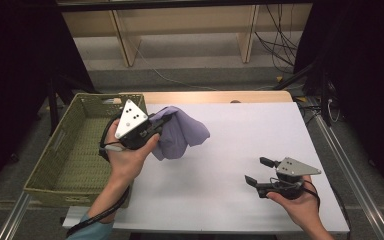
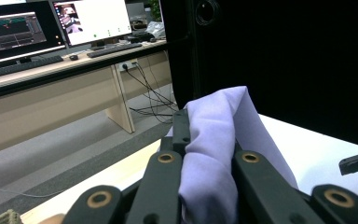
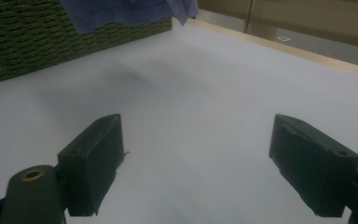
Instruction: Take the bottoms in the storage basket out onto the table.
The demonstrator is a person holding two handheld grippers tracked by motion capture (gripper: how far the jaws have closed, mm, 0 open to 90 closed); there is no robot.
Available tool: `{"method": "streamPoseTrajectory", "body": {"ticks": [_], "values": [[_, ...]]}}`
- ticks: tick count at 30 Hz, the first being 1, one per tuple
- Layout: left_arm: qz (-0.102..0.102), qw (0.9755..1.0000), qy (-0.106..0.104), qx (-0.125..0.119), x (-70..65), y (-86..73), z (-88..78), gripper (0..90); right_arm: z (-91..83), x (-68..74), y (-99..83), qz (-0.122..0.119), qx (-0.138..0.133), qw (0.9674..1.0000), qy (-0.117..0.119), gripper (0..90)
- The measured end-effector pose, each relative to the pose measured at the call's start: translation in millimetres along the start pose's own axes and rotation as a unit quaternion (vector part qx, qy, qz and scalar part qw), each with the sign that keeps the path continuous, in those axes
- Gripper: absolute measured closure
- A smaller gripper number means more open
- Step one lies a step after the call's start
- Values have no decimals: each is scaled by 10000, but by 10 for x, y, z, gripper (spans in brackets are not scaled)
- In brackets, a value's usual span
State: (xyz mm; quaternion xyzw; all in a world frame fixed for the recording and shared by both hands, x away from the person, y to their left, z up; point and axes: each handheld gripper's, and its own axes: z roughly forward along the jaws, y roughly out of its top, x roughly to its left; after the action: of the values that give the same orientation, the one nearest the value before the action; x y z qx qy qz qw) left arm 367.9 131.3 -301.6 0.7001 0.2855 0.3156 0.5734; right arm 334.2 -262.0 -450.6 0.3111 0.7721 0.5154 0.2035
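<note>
The white bench (image 1: pixel 240 150) carries a green woven basket (image 1: pixel 70 160) at its left edge. Just right of the basket, a lilac cloth (image 1: pixel 182 131) hangs lifted off the bench, pinched between the jaws of the left gripper (image 1: pixel 156 124). Well right of the basket, the right gripper (image 1: pixel 258 170) hovers with jaws spread, empty.

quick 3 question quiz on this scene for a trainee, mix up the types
1. True or false: the left gripper is shut on the purple cloth.
2. Where is the green basket? A) left of the white mat B) right of the mat C) on the floor
3. Fill in: the right gripper is open and holds ____.

Key: 1 true; 2 A; 3 nothing
</note>
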Motion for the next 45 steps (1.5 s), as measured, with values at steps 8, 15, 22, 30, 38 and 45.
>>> {"method": "streamPoseTrajectory", "body": {"ticks": [8,15,22,30,38,45], "values": [[11,10000,-47,13,-38,-4,36,845,-1,0,0,11,-2,10000,0,187],[34,9999,-109,50,-76,-15,77,845,1,2,-1,8,3,10000,3,187],[54,9998,-186,83,-125,-28,122,845,0,0,-2,2,7,10000,-1,187],[69,9996,-252,131,-174,-51,176,845,-2,0,-1,6,5,10000,-6,187],[82,9993,-322,157,-223,-62,217,845,-2,-1,-2,8,7,10000,-8,187],[94,9990,-384,213,-269,-85,261,845,-1,-1,-4,15,6,10000,-7,187]]}}
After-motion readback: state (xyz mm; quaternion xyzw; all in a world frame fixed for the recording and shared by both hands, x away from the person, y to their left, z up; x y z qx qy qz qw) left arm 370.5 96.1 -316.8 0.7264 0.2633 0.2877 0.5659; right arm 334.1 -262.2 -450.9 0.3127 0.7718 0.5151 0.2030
